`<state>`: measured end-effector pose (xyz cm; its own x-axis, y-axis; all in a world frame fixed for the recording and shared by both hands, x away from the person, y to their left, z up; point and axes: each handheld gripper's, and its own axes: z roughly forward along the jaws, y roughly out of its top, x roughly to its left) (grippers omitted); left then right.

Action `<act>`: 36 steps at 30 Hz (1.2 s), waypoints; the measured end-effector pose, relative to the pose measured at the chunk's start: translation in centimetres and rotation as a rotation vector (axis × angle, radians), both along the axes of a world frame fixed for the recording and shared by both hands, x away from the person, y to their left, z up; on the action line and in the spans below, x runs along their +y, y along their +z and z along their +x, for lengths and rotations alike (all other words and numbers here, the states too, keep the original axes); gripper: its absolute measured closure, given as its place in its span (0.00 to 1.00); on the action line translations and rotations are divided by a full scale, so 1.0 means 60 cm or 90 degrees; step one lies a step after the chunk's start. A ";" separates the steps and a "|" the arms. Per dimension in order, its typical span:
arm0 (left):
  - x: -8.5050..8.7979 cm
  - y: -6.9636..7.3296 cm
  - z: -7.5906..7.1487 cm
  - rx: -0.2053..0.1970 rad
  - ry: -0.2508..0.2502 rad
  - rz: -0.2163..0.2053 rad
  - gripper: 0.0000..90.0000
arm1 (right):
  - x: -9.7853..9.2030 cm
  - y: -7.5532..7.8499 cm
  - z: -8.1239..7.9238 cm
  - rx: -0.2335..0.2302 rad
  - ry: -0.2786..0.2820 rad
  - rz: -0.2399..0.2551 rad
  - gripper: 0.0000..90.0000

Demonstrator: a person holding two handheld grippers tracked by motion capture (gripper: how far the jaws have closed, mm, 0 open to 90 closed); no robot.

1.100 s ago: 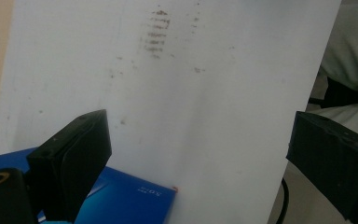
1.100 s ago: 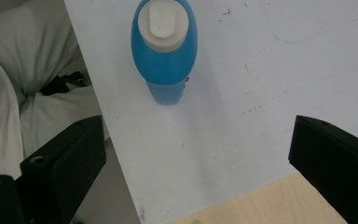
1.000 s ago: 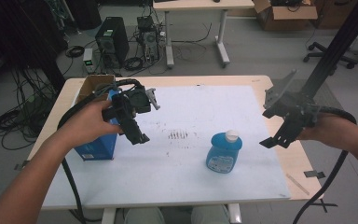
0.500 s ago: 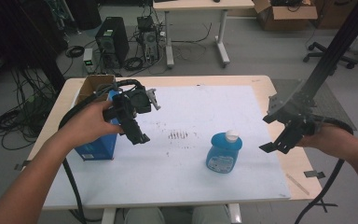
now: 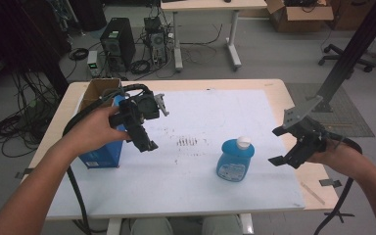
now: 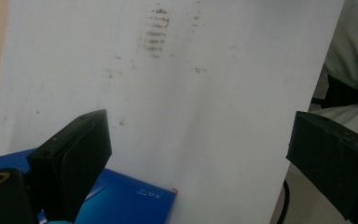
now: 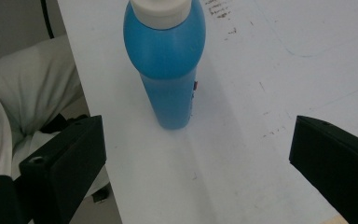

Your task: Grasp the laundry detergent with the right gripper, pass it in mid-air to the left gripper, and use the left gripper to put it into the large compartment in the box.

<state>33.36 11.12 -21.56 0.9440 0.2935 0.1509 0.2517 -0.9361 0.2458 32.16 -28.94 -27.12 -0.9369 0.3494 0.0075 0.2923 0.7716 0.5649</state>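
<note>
On the table [image 5: 274,88] stand one blue bottle [image 5: 232,160] and one blue box [image 5: 103,152]. One brown carton [image 5: 95,90] sits at its far left corner, maybe open. Two grippers are held above.

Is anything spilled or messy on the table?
Nothing is spilled. The blue bottle stands upright with its white cap on. The only odd thing is a patch of dark smudges in short rows on the white sheet, between the blue box and the bottle.
</note>
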 end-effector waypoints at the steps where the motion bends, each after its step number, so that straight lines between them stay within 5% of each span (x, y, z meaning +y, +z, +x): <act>1: 0.000 0.000 0.000 -0.001 0.000 0.000 0.07 | -0.002 -0.006 -0.001 -0.001 -0.002 0.012 0.04; 14: -0.003 -0.004 0.001 0.003 0.000 0.001 0.07 | -0.010 -0.045 -0.006 -0.021 0.000 0.082 0.03; 36: -0.005 -0.012 0.004 0.010 -0.001 0.005 0.07 | -0.012 -0.104 -0.010 -0.032 -0.008 0.158 0.03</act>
<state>33.63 10.79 -22.26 0.9468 0.2904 0.1385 0.2536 -0.9385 0.2342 31.59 -29.63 -33.33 -0.9341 0.3537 0.0484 0.2675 0.6038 0.7509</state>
